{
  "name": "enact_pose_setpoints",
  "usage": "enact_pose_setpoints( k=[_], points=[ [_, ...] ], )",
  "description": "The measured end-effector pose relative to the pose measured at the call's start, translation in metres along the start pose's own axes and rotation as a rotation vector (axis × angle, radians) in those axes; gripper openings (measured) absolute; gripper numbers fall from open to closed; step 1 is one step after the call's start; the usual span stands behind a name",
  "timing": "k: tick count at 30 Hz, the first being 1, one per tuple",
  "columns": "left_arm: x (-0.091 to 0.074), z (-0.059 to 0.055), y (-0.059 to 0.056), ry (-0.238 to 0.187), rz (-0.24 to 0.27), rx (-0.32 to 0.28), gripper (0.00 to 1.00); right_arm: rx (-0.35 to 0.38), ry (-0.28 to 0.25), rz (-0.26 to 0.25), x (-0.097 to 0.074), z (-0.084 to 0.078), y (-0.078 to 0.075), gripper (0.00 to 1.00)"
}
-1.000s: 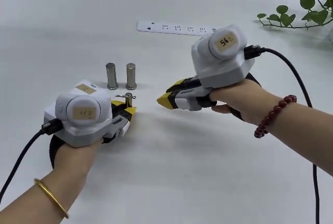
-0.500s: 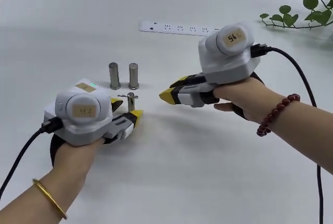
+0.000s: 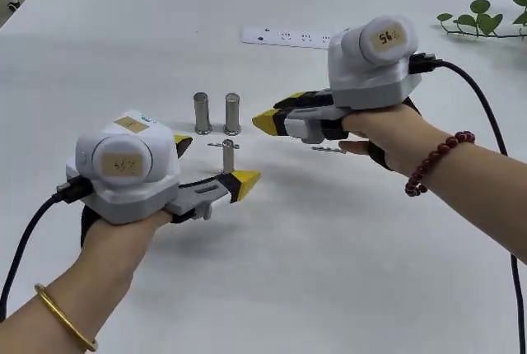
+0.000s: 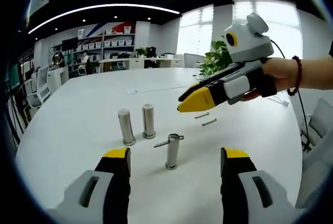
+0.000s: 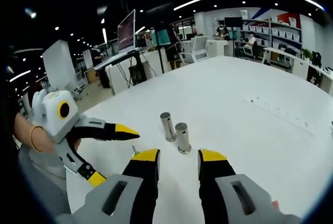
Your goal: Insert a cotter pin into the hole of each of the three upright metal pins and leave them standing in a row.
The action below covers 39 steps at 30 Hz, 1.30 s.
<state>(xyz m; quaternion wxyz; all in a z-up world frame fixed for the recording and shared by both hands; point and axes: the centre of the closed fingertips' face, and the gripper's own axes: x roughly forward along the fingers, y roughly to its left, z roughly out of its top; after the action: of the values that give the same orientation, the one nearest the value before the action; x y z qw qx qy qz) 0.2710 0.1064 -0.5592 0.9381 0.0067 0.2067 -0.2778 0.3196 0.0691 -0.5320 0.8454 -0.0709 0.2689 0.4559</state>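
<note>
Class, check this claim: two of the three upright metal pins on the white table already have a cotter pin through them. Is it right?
No, only one does. The left gripper view shows a cotter pin through the nearest metal pin; the two metal pins behind it stand bare, with two loose cotter pins lying on the table.

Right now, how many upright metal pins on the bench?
3: left rear pin and right rear pin side by side; front pin nearer, with a cotter pin through it.

My headset camera is looking down from the near side; my jaw cameras are looking in low and close from left and right, all sharing two upright silver metal pins (image 3: 232, 114).
</note>
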Motion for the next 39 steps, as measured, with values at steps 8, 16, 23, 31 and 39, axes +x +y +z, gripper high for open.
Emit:
enact_pose_setpoints(
  k=[8, 16, 23, 31, 39],
  points=[
    [-0.009, 0.007, -0.008, -0.025, -0.05, 0.016, 0.83, -0.008, -0.033, 0.015, 0.02, 0.004, -0.001, 0.33],
    [-0.022, 0.015, -0.01, -0.034, -0.066, 0.04, 0.91, -0.009, -0.028, 0.017, 0.042, 0.003, -0.008, 0.33],
    [-0.033, 0.022, -0.015, -0.061, -0.087, 0.046, 0.97, -0.024, -0.022, 0.026, 0.061, 0.001, -0.016, 0.27],
    [-0.041, 0.02, -0.014, -0.043, -0.084, 0.071, 0.99, -0.012, -0.021, 0.049, 0.078, -0.005, -0.02, 0.17],
    [-0.047, 0.013, -0.013, -0.029, -0.086, 0.066, 0.99, -0.015, -0.023, 0.051, 0.083, -0.005, -0.02, 0.13]
  ],
)
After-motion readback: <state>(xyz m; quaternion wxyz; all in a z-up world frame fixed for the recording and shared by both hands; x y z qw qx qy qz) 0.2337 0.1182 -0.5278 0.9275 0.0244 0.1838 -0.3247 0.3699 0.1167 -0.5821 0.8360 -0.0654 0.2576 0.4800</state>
